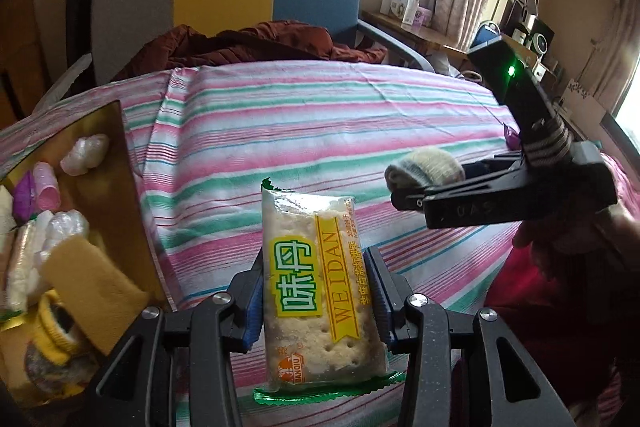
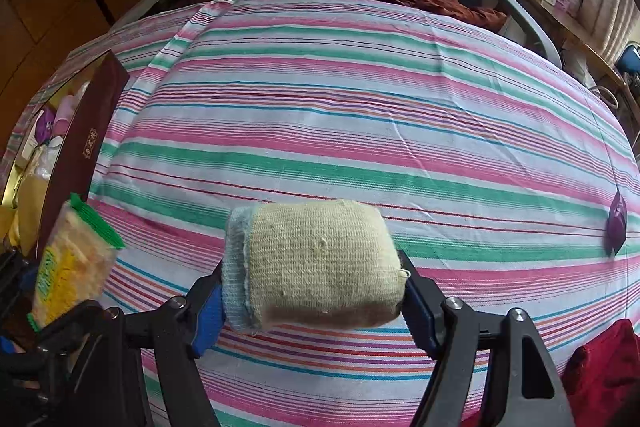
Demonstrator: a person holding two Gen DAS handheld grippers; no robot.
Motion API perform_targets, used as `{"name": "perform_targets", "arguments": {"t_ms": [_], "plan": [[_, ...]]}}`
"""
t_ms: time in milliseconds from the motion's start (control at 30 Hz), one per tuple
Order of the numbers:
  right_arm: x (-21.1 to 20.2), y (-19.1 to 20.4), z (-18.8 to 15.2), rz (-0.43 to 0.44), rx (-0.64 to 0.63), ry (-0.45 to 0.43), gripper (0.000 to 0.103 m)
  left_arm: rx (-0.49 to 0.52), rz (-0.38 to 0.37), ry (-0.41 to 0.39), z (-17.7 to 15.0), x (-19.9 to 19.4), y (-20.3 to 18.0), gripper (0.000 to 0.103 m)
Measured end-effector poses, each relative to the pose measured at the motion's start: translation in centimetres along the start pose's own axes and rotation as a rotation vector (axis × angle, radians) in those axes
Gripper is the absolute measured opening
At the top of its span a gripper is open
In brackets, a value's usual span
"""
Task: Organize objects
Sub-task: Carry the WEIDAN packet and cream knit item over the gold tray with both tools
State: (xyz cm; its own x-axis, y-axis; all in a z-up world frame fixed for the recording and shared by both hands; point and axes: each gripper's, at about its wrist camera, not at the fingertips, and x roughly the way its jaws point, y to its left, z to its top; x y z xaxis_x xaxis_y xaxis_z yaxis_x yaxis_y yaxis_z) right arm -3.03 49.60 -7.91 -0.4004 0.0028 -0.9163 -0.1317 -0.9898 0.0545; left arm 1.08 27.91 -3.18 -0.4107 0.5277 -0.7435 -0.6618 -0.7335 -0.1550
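Between left gripper (image 1: 316, 291) fingers, cracker packet (image 1: 316, 291) lengthwise, pointing away

The surface (image 2: 360, 131) before me wears a pink, green and white striped cloth. A gold-lined box (image 1: 116, 163) sits at nine o'clock, a small purple object (image 2: 616, 227) at three.

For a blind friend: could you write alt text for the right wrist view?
The right gripper holds a rolled cream sock between its fingers, above a striped cloth. At left, a cracker packet sits near a brown box.
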Motion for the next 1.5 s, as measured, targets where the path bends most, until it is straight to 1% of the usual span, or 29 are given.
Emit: {"name": "perform_targets", "arguments": {"t_ms": [133,467,600,833,933,1000,1133,1300,1400,1500], "plan": [[0.7,1.0,0.3,-0.006,-0.029,0.008,0.075,-0.020,0.018,-0.023,0.2,-1.2,0.9,0.045],[1.8,3.4,-0.4,-0.004,-0.122,0.062,0.075,-0.044,0.042,-0.078,0.2,-3.5,2.3,0.045],[2.0,4.3,-0.8,-0.001,-0.157,0.072,0.075,-0.056,0.067,-0.100,0.2,-4.6,3.2,0.045],[2.0,4.4,-0.7,-0.021,-0.147,0.084,0.075,-0.084,0.121,-0.126,0.1,-6.2,4.9,0.045],[1.8,4.8,-0.6,-0.041,-0.155,0.089,0.075,-0.107,0.142,-0.129,-0.2,-6.7,5.9,0.045],[1.5,5.3,-0.5,-0.037,-0.157,0.087,0.075,-0.117,0.155,-0.132,-0.4,-6.9,6.4,0.045],[0.7,6.8,-0.3,-0.003,-0.164,0.061,0.075,-0.143,0.170,-0.133,-0.7,-7.3,7.5,0.045],[-0.3,10.0,0.2,0.063,-0.172,0.026,0.075,-0.170,0.172,-0.136,-1.2,-7.7,8.5,0.045],[-1.0,11.5,0.3,0.104,-0.171,0.001,0.075,-0.193,0.178,-0.150,-1.4,-8.4,9.6,0.045],[-2.1,13.1,0.4,0.155,-0.163,-0.033,0.075,-0.234,0.195,-0.177,-1.7,-9.8,11.5,0.045]]}}
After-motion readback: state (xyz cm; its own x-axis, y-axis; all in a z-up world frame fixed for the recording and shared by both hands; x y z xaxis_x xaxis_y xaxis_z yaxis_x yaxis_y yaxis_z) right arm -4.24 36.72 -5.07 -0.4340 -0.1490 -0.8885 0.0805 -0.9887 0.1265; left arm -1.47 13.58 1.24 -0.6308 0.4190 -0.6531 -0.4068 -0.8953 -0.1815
